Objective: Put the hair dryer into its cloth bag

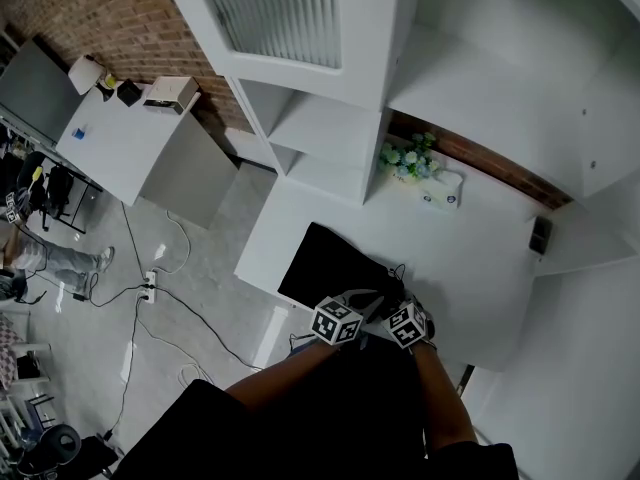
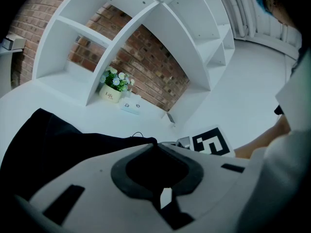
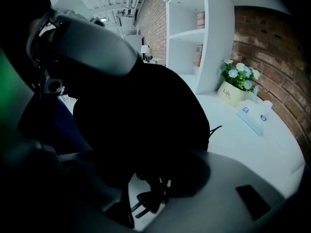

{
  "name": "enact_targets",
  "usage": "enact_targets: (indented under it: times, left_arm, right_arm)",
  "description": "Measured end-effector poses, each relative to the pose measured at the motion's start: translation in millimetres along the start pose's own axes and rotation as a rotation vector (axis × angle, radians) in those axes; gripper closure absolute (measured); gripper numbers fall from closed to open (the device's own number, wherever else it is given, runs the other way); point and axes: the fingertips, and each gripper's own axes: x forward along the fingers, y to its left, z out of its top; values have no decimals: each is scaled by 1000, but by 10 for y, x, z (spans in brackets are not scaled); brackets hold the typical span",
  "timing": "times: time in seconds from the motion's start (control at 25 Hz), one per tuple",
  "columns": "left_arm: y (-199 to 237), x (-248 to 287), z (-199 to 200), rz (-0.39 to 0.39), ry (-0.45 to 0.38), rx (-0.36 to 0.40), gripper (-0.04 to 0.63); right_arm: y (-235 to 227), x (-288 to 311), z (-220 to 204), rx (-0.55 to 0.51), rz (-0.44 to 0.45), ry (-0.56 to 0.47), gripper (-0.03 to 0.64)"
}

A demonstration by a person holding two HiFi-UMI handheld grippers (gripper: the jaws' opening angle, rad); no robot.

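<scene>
The black cloth bag (image 1: 328,266) lies on the white table (image 1: 470,268). My left gripper (image 1: 356,302) is at the bag's near edge, and in the left gripper view it (image 2: 151,142) is shut on a fold of the bag's black cloth (image 2: 63,140). My right gripper (image 1: 404,306) is just to its right. Its jaws stand partly apart around a black bulk that I take for the hair dryer (image 3: 146,125), which is hard to tell from the bag. The dryer's plug (image 3: 146,201) hangs between the jaws, prongs to the left.
A pot of flowers (image 1: 408,158) and a pale tissue box (image 1: 440,194) stand at the back of the table under white shelves (image 1: 330,128). A small dark item (image 1: 540,233) sits far right. The floor with cables (image 1: 150,288) lies to the left.
</scene>
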Motion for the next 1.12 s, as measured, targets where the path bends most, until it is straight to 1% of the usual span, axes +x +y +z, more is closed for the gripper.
enact_targets:
  times: [0.08,0.16,0.2,0.36,0.52,0.64,0.72,0.76,0.84,0.92,1.0,1.12]
  left_arm:
    - [39,-7,-22,4,2,-12,558]
    - [76,-11,-11,7,0,-21,558]
    - [84,-9,-5,6,0,-21,558]
    - [86,6,1,1,5,-18,558]
    - [106,15,5,-1,4,-32,558]
    - [112,7,11,0,4,-33,558]
    - [109,5,7,1,2,-35,558]
    - [107,5,4,1,0,-37,558]
    - [100,11,-4,-3,-1,-38,558]
    - [70,19,-18,-16,3,-38,558]
    - [36,16,-33,-26,7,-32,558]
    - [42,6,-36,-21,8,-3,558]
  right_arm:
    - [12,-22,-11,-19,-3,10,432]
    - [12,-75,-6,-23,7,16,391]
    - [3,-119,-9,-12,11,13,385]
    - [-34,-251,-74,39,29,13,385]
    - [26,-204,-188,26,55,68,385]
    - [40,-109,-301,12,46,122,390]
    - [26,-74,-370,10,37,137,396]
    - [16,-68,-394,15,35,137,408]
    - [2,-73,-407,17,39,139,411]
    - [1,-102,-357,-3,34,134,417]
    - [9,-128,-269,-12,22,105,419]
    - [23,-120,-101,-9,16,52,422]
